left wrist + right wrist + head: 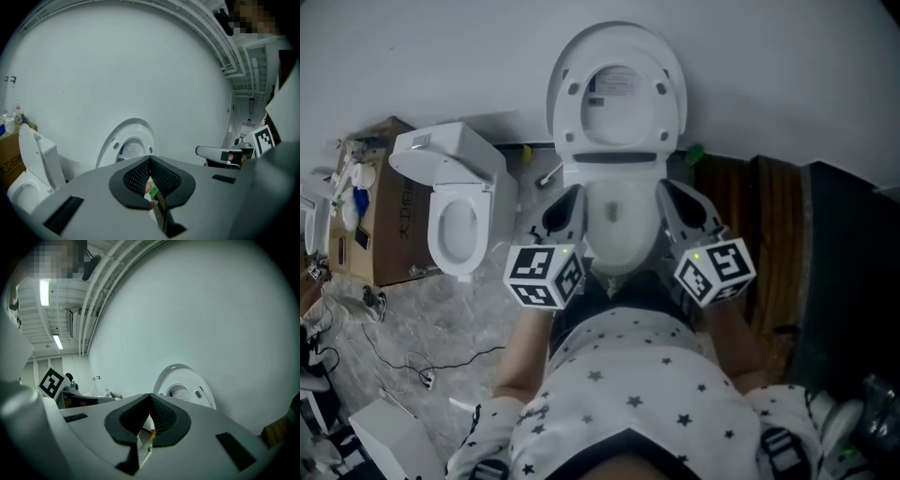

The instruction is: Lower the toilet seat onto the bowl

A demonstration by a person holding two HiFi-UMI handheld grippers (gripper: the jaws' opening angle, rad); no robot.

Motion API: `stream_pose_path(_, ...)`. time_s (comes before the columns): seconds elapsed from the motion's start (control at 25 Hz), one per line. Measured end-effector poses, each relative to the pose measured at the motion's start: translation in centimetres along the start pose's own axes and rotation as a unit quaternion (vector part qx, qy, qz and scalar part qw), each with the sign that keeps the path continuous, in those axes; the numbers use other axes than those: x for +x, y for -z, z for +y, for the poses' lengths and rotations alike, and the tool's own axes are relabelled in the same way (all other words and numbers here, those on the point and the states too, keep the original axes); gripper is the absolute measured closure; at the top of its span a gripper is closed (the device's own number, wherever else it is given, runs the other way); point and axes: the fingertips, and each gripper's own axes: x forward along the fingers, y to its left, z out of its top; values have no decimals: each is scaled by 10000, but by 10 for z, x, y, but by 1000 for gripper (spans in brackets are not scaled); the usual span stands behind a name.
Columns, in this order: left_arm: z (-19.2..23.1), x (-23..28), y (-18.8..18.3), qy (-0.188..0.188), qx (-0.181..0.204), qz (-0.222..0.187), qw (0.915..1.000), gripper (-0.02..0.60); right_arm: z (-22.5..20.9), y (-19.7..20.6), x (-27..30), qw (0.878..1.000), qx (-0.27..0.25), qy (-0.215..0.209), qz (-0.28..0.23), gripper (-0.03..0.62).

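The white toilet stands against the wall in the head view, its seat [570, 111] and lid [619, 86] both upright above the bowl [619, 225]. My left gripper [567, 197] hovers by the bowl's left side and my right gripper [675, 194] by its right side, both shut and holding nothing. Neither touches the seat. In the left gripper view the shut jaws meet at the left gripper [150, 159] below the raised seat [108, 143]. In the right gripper view the right gripper [150, 397] points left of the raised seat [206, 392].
A second toilet [455, 202] with its seat down stands at the left beside a cardboard box [389, 211]. Cables [403, 361] lie on the marbled floor. Brown wooden panels [769, 234] stand at the right. A small green thing [695, 152] sits behind the toilet.
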Motion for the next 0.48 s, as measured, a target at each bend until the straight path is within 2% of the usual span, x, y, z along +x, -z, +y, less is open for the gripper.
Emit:
stream_pose_path(0.2, 12, 23, -8, -1, 20, 9, 10000, 581, -24, 0, 24, 9998, 34, 44, 180, 588)
stream_pose_path(0.48, 41, 54, -20, 71, -126, 18, 9999, 581, -47, -7, 59, 9992, -91, 366, 148, 588)
